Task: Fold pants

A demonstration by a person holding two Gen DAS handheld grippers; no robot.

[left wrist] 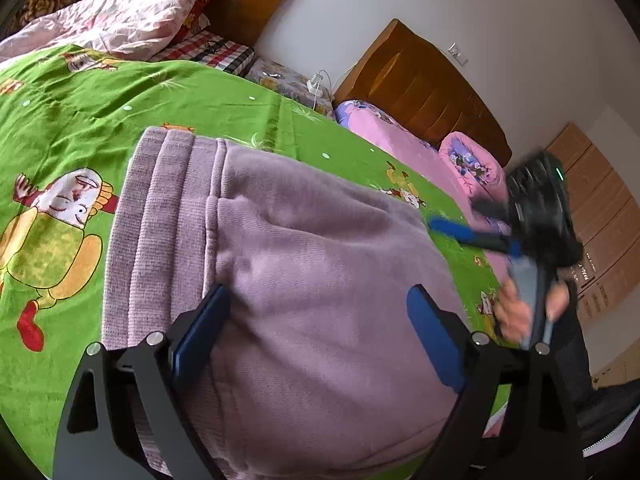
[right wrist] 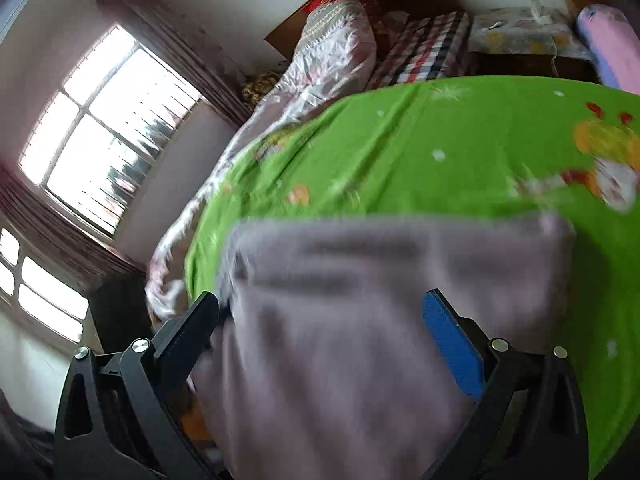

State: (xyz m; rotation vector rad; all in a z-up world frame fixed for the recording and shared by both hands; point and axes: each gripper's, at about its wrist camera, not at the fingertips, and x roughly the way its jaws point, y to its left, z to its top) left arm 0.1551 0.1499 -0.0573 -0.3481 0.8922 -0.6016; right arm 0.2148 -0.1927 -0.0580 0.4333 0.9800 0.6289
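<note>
Pants (left wrist: pixel 304 264) on bed (left wrist: pixel 60 128): soft, thick, limp knit. Grasp ribbed waistband (left wrist: pixel 160 200) corners. Left gripper (left wrist: pixel 320 320), right gripper (right wrist: pixel 320 320) both released, straddling fabric.

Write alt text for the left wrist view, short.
Mauve pants lie on a green cartoon bedspread, waistband to the left, with the left gripper open above them, blue pads wide apart. At right, blurred, a hand holds the right gripper over the pants' edge. Pillows and wooden headboards sit behind.
</note>
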